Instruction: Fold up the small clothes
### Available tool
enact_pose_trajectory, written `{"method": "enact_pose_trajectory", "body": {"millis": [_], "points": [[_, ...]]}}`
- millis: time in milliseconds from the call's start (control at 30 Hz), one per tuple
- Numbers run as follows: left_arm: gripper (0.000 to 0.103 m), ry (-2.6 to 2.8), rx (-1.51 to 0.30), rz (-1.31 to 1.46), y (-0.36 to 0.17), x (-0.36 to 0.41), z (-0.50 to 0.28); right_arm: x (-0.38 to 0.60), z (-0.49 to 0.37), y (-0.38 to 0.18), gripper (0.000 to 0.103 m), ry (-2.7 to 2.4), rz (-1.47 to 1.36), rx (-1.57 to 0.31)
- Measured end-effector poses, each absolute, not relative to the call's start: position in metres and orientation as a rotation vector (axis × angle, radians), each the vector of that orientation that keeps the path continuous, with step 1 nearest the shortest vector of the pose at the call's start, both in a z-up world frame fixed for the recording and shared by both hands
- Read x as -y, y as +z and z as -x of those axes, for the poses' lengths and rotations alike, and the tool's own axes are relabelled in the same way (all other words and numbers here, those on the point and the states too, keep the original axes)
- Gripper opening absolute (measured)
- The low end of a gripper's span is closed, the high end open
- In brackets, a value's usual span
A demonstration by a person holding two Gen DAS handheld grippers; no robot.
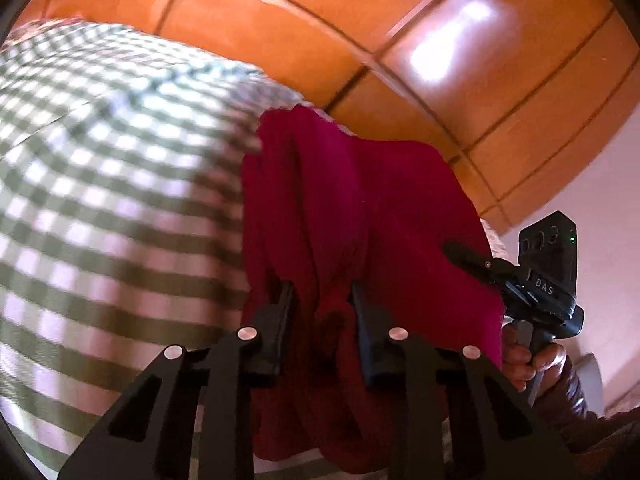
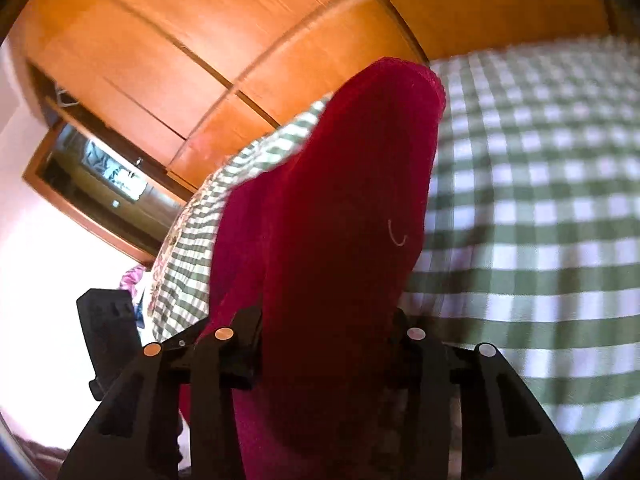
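Note:
A dark red garment (image 1: 360,200) hangs bunched above the bed's green-and-white checked cover (image 1: 100,180). My left gripper (image 1: 322,300) is shut on a fold of it, and cloth spills down over both black fingers. At the right, a hand (image 1: 520,356) holds the right gripper's body (image 1: 548,276), whose finger reaches into the cloth's right edge. In the right wrist view the red garment (image 2: 360,160) fills the gap of my right gripper (image 2: 326,320) and hides its fingertips; the jaws look shut on it. The left gripper's body (image 2: 108,340) shows at lower left.
An orange wooden wardrobe (image 1: 400,40) stands behind the bed, seen as the wardrobe (image 2: 200,40) in the right view too. A framed mirror (image 2: 100,184) sits on the pale wall at left. The checked cover (image 2: 540,200) spreads to the right.

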State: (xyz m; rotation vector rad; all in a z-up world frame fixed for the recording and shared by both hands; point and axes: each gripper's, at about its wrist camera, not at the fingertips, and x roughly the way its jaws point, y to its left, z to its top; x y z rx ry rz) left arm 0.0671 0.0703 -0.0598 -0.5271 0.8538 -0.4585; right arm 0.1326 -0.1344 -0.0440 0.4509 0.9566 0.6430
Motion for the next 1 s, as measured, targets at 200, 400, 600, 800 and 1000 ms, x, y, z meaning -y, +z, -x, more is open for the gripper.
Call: {"method": "enact_pose_trajectory", "body": {"millis": [200,400,600,800,1000], "points": [[0.025,-0.663,-0.829,0.420,-0.021,0.022,-0.099,0.206,-0.110,0.006,0.040,0.523,-0.450,-0.796],[0.025,-0.830,-0.842,0.265,0.002,0.143,-0.138,0.313,-0.094,0.018,0.040,0.284,-0.473,-0.729],[0.020,-0.837,-0.952,0.071,-0.024,0.265,-0.173,0.408,-0.087,-0.030,0.040,0.035,-0.552,-0.785],[0.028,-0.737,-0.984,-0.080,-0.052,0.298,-0.176,0.438,-0.072,-0.082,0.065,-0.060,-0.661,-0.822],[0.035,-0.647,-0.900,-0.140,-0.035,0.287,-0.156,0.421,-0.049,-0.035,0.066,-0.153,-0.477,-0.729]]}}
